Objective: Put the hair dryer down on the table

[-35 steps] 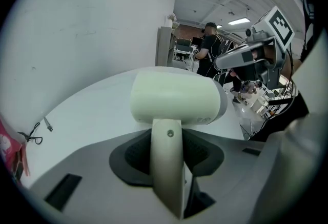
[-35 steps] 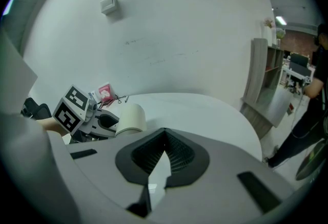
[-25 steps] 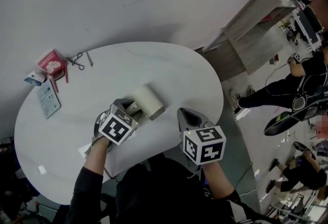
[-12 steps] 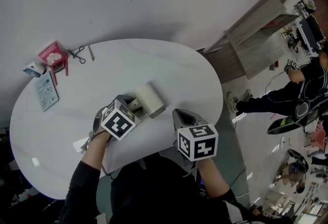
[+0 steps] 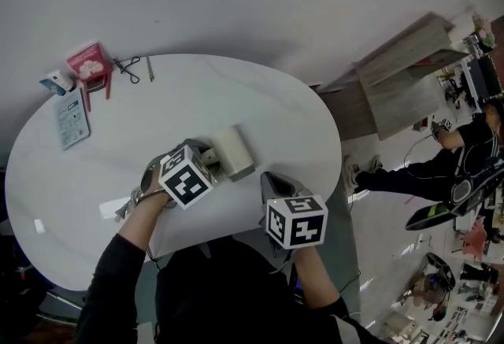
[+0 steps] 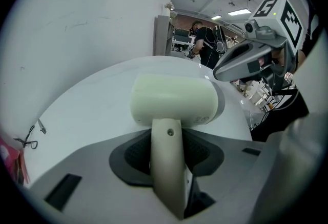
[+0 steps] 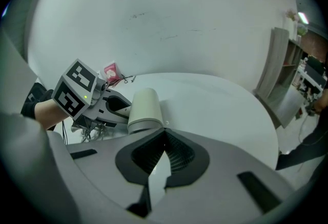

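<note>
Currently held: hair dryer (image 5: pixel 231 152), cream plastic. Its barrel (image 6: pixel 174 97) lies crosswise, low over the white table (image 5: pixel 260 98) and near the middle; whether it touches the top cannot be told. Its handle (image 6: pixel 168 166) is clamped between the jaws of the left gripper (image 5: pixel 198 155). Right gripper (image 5: pixel 272 179): jaws closed together on nothing, hanging at the table's near edge, to the right. Handling, by judgement: rigid smooth shell, fairly light, top-heavy at the barrel, apt to roll, slippery under pads. Best hold: mid-handle, setting the barrel down first.
</note>
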The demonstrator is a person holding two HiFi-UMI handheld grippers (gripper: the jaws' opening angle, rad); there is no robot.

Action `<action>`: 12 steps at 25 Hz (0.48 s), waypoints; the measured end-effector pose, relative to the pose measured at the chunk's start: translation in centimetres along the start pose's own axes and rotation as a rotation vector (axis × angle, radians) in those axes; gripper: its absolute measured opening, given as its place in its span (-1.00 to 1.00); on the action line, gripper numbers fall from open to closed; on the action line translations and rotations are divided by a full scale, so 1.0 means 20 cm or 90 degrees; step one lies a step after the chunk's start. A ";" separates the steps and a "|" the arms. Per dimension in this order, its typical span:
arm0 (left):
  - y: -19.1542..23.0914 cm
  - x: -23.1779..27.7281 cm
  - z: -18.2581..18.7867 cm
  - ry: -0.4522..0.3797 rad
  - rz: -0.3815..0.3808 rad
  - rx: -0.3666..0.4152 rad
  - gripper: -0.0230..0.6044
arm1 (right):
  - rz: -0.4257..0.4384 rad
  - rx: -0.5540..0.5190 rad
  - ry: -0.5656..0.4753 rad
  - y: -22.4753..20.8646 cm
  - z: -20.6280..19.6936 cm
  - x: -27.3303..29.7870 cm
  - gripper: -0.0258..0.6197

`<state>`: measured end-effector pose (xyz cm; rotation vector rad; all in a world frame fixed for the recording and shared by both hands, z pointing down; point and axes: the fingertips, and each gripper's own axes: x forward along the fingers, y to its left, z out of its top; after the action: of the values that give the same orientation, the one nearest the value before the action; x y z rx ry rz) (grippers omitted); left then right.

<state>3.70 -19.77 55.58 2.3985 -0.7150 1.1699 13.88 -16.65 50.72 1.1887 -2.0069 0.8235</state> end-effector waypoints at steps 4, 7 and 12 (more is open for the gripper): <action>0.00 0.00 0.00 0.005 0.008 0.021 -0.41 | 0.005 -0.005 0.004 0.01 0.00 0.01 -0.92; 0.00 0.01 -0.01 0.005 0.010 0.025 -0.41 | 0.006 -0.005 0.007 0.02 -0.01 0.02 -0.92; 0.00 0.01 -0.01 0.006 0.019 0.029 -0.41 | 0.006 -0.007 0.008 0.02 -0.02 0.02 -0.92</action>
<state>3.64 -19.82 55.83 2.4257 -0.7310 1.2208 13.49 -16.31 51.21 1.1651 -2.0056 0.8224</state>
